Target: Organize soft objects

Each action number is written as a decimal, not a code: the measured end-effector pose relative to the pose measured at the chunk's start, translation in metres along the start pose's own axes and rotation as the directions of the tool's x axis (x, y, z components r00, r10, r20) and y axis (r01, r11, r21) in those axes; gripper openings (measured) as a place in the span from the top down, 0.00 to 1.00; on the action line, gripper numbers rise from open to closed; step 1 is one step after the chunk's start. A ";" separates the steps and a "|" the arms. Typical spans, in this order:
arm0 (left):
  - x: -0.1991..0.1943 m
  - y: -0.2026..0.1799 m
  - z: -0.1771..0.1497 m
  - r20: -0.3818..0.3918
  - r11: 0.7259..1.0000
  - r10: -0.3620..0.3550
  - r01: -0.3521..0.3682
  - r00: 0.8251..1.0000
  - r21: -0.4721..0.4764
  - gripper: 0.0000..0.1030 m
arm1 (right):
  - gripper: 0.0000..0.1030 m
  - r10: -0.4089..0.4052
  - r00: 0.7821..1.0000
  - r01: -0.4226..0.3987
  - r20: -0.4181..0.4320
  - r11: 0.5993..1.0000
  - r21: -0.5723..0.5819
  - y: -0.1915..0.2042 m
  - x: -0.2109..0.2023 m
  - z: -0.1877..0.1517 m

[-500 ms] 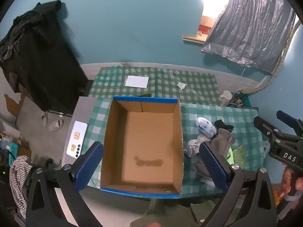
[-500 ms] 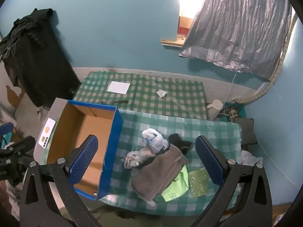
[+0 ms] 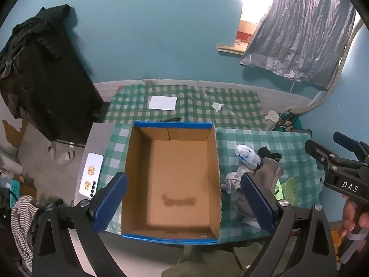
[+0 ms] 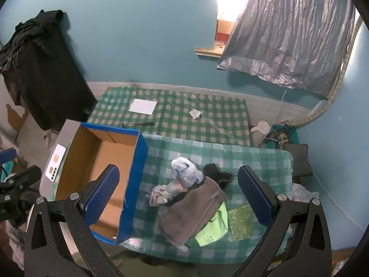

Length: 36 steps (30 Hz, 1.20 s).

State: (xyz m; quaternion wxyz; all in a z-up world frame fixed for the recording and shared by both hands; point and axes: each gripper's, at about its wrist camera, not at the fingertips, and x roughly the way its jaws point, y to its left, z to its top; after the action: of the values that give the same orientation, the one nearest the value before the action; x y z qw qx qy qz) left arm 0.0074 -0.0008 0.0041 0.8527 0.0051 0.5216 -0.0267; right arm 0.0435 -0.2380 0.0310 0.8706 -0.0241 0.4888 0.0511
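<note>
An empty cardboard box (image 3: 175, 180) with blue rims sits on the green checked table (image 3: 230, 110); it also shows in the right wrist view (image 4: 103, 161). To its right lies a pile of soft things: a grey cloth (image 4: 193, 212), a white plastic bag (image 4: 184, 170), a crumpled white rag (image 4: 159, 194), a black sock (image 4: 216, 173), a green cloth (image 4: 214, 226) and a glittery green piece (image 4: 241, 221). My left gripper (image 3: 182, 203) is open and empty, high above the box. My right gripper (image 4: 178, 198) is open and empty, high above the pile.
A white paper sheet (image 3: 162, 102) and a crumpled tissue (image 3: 217, 106) lie on the far table. A phone (image 3: 90, 177) lies on a grey surface left of the box. Dark clothes (image 3: 39, 69) hang at the left. A grey curtain (image 3: 299, 34) hangs at the back right.
Both grippers have shifted only slightly; the views are nearly the same. Nothing on the table has moved.
</note>
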 end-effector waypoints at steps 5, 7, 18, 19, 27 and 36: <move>0.002 -0.003 -0.003 0.002 1.000 -0.004 0.004 1.000 0.001 0.04 | 0.01 -0.002 1.000 0.002 -0.001 1.000 0.002 0.000 0.002 0.000; 0.003 -0.005 -0.004 0.002 1.000 -0.006 0.006 1.000 0.003 0.04 | 0.01 -0.002 1.000 0.002 -0.003 1.000 0.001 0.000 0.003 -0.003; 0.008 -0.009 -0.007 -0.016 1.000 -0.009 0.009 1.000 -0.007 0.04 | 0.02 0.000 1.000 0.000 -0.008 1.000 0.004 -0.003 0.003 0.002; 0.009 -0.009 -0.007 -0.019 1.000 -0.008 0.008 1.000 -0.008 0.04 | 0.01 0.000 1.000 0.000 -0.008 1.000 0.004 -0.003 0.003 0.002; 0.014 -0.011 -0.005 -0.036 1.000 -0.022 0.021 0.999 -0.016 0.04 | 0.02 0.001 1.000 -0.001 -0.007 1.000 0.006 -0.006 0.005 0.001; 0.016 -0.011 -0.004 -0.040 0.999 -0.033 0.032 0.999 -0.026 0.04 | 0.02 0.002 1.000 -0.002 -0.017 1.000 0.009 -0.010 0.005 0.006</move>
State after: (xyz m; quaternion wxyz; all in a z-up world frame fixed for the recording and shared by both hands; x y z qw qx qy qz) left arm 0.0101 -0.0121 -0.0114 0.8415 -0.0134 0.5391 -0.0337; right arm 0.0519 -0.2470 0.0294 0.8664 -0.0204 0.4964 0.0496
